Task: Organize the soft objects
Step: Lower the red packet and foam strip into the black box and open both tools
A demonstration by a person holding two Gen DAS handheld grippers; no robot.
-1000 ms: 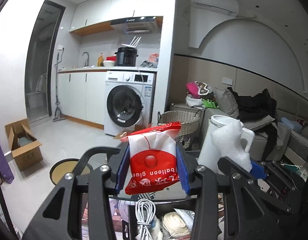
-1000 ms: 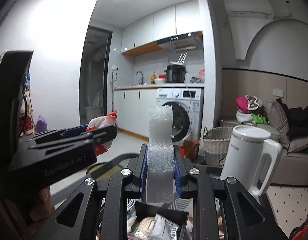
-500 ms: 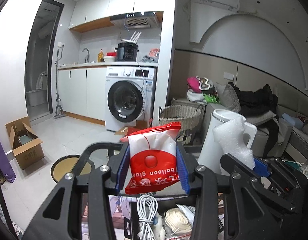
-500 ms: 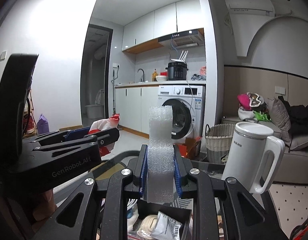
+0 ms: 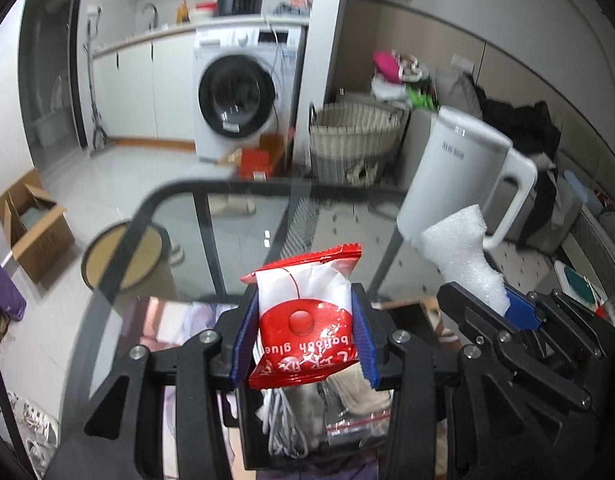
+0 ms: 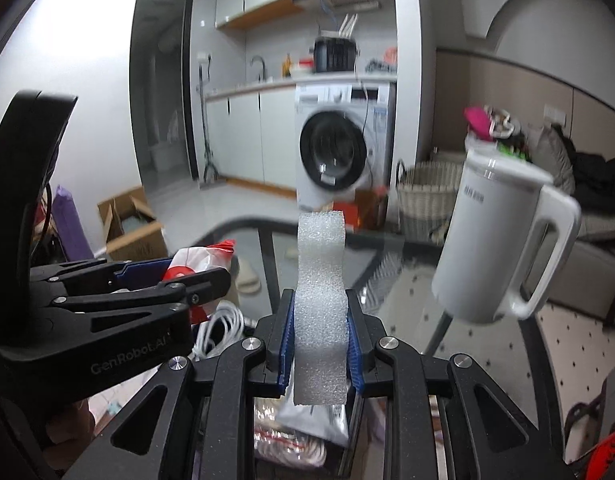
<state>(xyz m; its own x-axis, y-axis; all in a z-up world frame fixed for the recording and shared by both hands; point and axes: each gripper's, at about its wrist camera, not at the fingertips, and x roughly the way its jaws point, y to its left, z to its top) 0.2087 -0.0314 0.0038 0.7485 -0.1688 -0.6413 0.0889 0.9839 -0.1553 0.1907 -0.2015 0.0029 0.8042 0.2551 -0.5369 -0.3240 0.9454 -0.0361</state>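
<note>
My left gripper [image 5: 305, 332] is shut on a red and white balloon glue packet [image 5: 303, 320], held above a black box [image 5: 307, 432] of cables and bags. My right gripper [image 6: 319, 332] is shut on a white foam strip [image 6: 320, 280] that stands upright between the blue pads. In the left wrist view the right gripper [image 5: 503, 308] sits to the right with the foam strip [image 5: 459, 252]. In the right wrist view the left gripper [image 6: 179, 276] sits to the left with the packet [image 6: 199, 260].
A white electric kettle [image 5: 451, 176] stands on the glass table [image 5: 235, 240] ahead right; it also shows in the right wrist view [image 6: 495, 240]. A wicker basket [image 5: 355, 144], a washing machine [image 5: 235, 92] and a cardboard box [image 5: 31, 216] are beyond the table.
Both cameras have tilted downward, so the glass table top and the box below now fill more of the view. Both grippers keep their hold.
</note>
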